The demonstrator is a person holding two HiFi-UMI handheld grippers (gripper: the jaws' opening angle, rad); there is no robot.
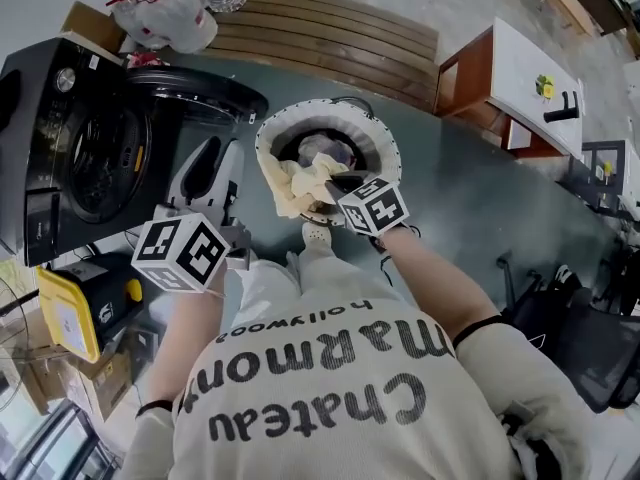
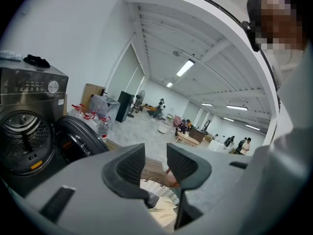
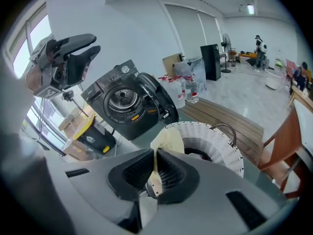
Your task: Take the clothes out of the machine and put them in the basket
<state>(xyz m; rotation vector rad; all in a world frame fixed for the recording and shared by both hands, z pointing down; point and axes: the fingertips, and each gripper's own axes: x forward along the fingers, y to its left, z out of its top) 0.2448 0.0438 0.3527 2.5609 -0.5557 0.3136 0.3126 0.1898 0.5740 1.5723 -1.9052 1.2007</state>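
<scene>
A white wicker basket (image 1: pixel 385 143) stands on the floor in front of me, with dark clothes inside. A cream garment (image 1: pixel 295 183) hangs over its near rim. My right gripper (image 1: pixel 332 182) is shut on this garment at the rim; in the right gripper view the cloth (image 3: pixel 166 143) runs up between the pressed jaws (image 3: pixel 154 168) above the basket (image 3: pixel 215 141). My left gripper (image 1: pixel 222 160) stands left of the basket, open and holding nothing (image 2: pixel 155 165). The dark washing machine (image 1: pixel 80 148) sits at far left with its door (image 1: pixel 195 93) swung open.
A yellow and black box (image 1: pixel 75 308) lies by the machine. A wooden slatted platform (image 1: pixel 330 28) lies behind the basket, with bags and bottles (image 1: pixel 165 8) at its left end. A red-brown table (image 1: pixel 490 78) and a black chair (image 1: pixel 590 338) stand on the right.
</scene>
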